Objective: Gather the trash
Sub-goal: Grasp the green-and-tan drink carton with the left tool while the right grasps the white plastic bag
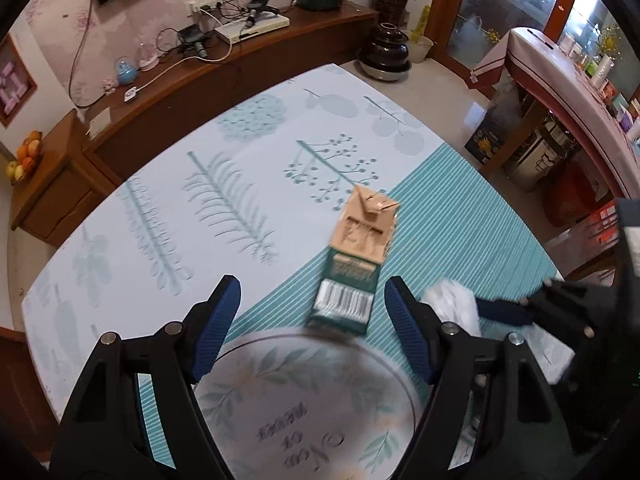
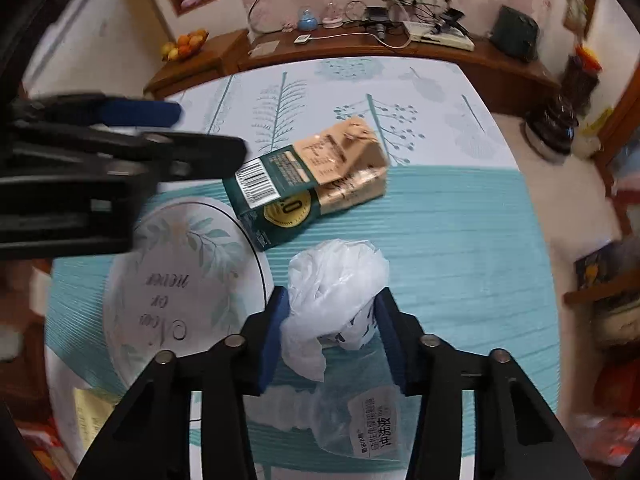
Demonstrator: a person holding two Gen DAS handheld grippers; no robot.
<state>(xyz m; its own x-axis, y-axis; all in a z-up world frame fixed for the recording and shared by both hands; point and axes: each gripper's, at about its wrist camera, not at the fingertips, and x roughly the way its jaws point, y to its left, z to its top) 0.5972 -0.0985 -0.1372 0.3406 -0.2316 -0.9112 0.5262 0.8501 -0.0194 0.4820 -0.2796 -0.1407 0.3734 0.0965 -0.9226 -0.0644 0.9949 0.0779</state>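
Motion blur softens both views, so most print on the trash cannot be read. The left tool [image 1: 312, 308] hangs spread above the bench [image 1: 168, 208], its 2 blue pads clear of everything, with 1 crushed drink carton [image 1: 358, 258] lying on its side between and just beyond them. Its black frame cuts off the near edge of 1 round plate [image 1: 304, 404], whose lettering appears upside down. The right tool [image 2: 331, 320] pinches 1 crumpled white plastic bag [image 2: 336, 284], both pads pressing its sides; the bag's lower part is hidden behind the pads. Just below it lies 1 clear labelled wrapper [image 2: 360, 424], partly covered by the tool frame. All 3 pieces of trash rest on the teal striped part of the bench, beside the plate.
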